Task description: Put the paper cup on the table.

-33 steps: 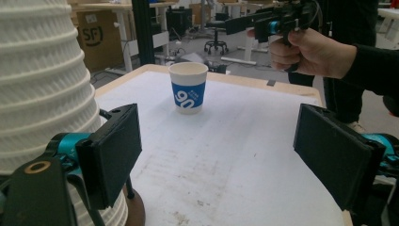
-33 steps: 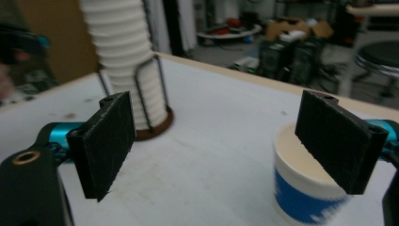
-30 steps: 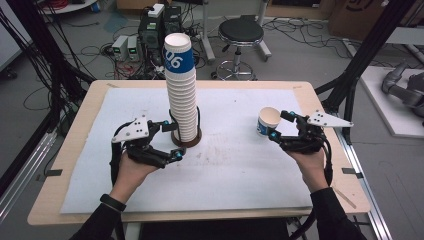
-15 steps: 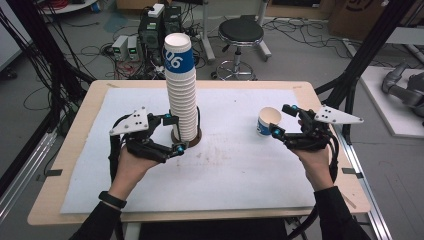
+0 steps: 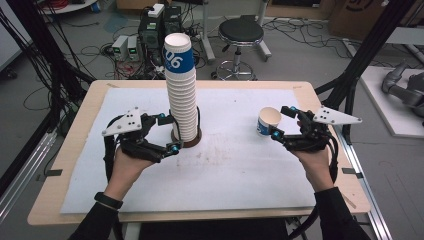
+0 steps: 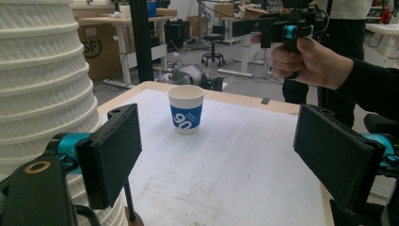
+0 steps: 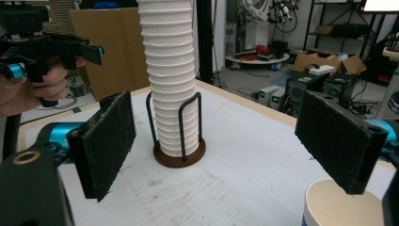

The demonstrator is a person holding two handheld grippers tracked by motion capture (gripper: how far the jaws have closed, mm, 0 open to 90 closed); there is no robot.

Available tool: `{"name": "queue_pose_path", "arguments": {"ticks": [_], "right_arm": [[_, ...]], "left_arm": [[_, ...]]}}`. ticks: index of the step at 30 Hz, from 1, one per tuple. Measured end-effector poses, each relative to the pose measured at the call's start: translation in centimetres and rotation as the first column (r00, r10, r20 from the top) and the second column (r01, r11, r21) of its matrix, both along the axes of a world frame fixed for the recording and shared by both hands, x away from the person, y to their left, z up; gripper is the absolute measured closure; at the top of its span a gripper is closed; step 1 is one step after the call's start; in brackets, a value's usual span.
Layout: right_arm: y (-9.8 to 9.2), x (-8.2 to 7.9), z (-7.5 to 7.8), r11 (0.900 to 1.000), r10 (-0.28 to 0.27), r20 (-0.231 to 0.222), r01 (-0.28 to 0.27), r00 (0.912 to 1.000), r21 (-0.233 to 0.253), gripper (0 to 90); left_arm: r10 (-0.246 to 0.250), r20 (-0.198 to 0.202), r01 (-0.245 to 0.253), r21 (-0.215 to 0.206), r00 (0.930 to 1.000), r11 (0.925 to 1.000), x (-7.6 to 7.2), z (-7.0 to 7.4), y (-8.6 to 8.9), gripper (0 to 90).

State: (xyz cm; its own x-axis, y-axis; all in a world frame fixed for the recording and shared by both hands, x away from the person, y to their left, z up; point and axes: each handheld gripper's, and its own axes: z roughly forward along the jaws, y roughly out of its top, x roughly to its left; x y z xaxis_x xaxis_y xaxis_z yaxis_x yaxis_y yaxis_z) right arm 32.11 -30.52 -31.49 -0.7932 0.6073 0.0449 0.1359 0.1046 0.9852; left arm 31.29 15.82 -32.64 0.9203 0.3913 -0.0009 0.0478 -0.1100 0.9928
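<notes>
A tall stack of white paper cups (image 5: 180, 95) stands in a brown wire holder (image 5: 186, 141) at mid-table; its top cup carries a blue band. My left gripper (image 5: 168, 133) is open just left of the holder. In the left gripper view the stack (image 6: 42, 94) sits outside the left jaw of the gripper (image 6: 223, 155). A single blue-banded cup (image 5: 268, 121) stands upright at the right. My right gripper (image 5: 280, 122) is open beside it with nothing held. In the right gripper view the cup's rim (image 7: 341, 207) lies under the right jaw, and the stack (image 7: 171, 75) stands ahead.
White paper (image 5: 235, 165) covers the wooden table (image 5: 80, 120). Black frame posts (image 5: 360, 55) rise at the table's right and left. A stool (image 5: 241, 35) and electronics boxes (image 5: 160, 25) stand on the floor beyond the far edge.
My left gripper has shifted slightly left and away from me beside the holder. My right gripper has turned a little near the single cup. Cups have not moved.
</notes>
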Motion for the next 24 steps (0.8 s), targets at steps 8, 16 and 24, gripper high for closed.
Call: {"name": "queue_pose_path", "arguments": {"ticks": [8, 16, 24], "right_arm": [[-0.25, -0.1, -0.08, 1.0, -0.007, -0.003, 0.007, 1.0, -0.002, 13.1], [-0.53, -0.22, -0.08, 1.0, -0.013, -0.007, 0.013, 0.9999, 0.0, 13.1], [-0.64, -0.14, -0.09, 1.0, -0.015, -0.004, 0.015, 0.9999, -0.001, 13.1]], "left_arm": [[-0.004, -0.005, 0.004, -0.001, 1.0, 1.0, 0.13, -0.07, -0.16, 15.6], [-0.005, -0.002, 0.005, 0.001, 1.0, 1.0, 0.22, -0.1, -0.26, 15.7], [-0.005, -0.007, 0.005, 0.0, 1.0, 1.0, 0.27, -0.14, -0.23, 15.6]]}}
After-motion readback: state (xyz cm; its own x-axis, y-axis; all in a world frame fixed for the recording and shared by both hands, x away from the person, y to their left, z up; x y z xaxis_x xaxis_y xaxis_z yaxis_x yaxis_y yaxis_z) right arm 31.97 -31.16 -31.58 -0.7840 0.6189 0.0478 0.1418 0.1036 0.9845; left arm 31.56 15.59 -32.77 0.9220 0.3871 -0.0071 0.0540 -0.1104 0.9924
